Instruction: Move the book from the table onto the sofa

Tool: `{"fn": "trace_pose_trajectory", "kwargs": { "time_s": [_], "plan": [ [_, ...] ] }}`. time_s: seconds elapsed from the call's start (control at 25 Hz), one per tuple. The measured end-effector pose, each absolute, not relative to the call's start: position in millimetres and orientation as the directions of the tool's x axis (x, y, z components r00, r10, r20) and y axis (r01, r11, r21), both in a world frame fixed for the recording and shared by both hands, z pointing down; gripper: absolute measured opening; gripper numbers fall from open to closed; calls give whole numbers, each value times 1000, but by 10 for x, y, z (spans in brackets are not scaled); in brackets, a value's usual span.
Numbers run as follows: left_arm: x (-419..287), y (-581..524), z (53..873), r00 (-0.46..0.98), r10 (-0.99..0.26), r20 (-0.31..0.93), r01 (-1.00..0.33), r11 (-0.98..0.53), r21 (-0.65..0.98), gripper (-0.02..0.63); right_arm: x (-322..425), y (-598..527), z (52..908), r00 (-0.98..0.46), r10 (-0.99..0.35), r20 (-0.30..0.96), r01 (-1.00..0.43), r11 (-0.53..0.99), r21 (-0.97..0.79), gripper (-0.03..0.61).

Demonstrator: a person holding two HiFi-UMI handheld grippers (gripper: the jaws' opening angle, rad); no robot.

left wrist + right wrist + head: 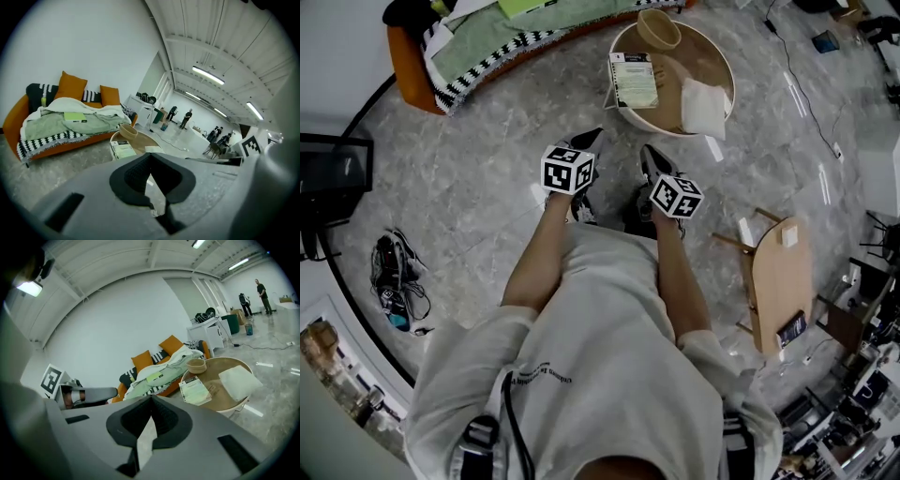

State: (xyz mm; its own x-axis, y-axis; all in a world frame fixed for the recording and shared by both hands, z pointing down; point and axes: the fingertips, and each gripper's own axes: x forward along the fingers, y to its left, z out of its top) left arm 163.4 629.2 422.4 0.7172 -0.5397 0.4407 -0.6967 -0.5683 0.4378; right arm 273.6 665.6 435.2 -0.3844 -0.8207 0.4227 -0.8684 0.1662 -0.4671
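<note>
Left gripper [592, 141] and right gripper [649, 155] side by side above the marble floor [469, 187], short of the round tabletop [724, 56]. Fingers of both pressed together, nothing between them. Book [634, 80] lay flat at the tabletop's left edge, near a bowl [659, 29] and a white folded cloth [705, 108]. Orange sofa [406, 66], draped with a green blanket [487, 37], stood apart from the tabletop.

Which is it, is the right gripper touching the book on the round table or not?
Apart. The head view shows bare floor between the shut right gripper and the book lying on the round table.
</note>
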Motion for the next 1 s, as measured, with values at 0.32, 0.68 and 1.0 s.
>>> {"fn": "trace_pose_trajectory", "kwargs": {
  "time_s": [0.32,0.68,1.0],
  "plan": [
    [1389,6038,4297,619,-629,470,-785,-514,345,9,2494,6086,4420,-525,-760,382,-785,259,-564,6],
    [1267,5105,4091,514,-737,438,-847,-355,396,9,2279,5184,4181,-688,-687,233,-605,365,-708,5],
    [1468,4568,4027,419,-780,465,-899,-287,330,9,2692,4488,4137,-717,-648,258,-600,384,-702,5]
  ]
}}
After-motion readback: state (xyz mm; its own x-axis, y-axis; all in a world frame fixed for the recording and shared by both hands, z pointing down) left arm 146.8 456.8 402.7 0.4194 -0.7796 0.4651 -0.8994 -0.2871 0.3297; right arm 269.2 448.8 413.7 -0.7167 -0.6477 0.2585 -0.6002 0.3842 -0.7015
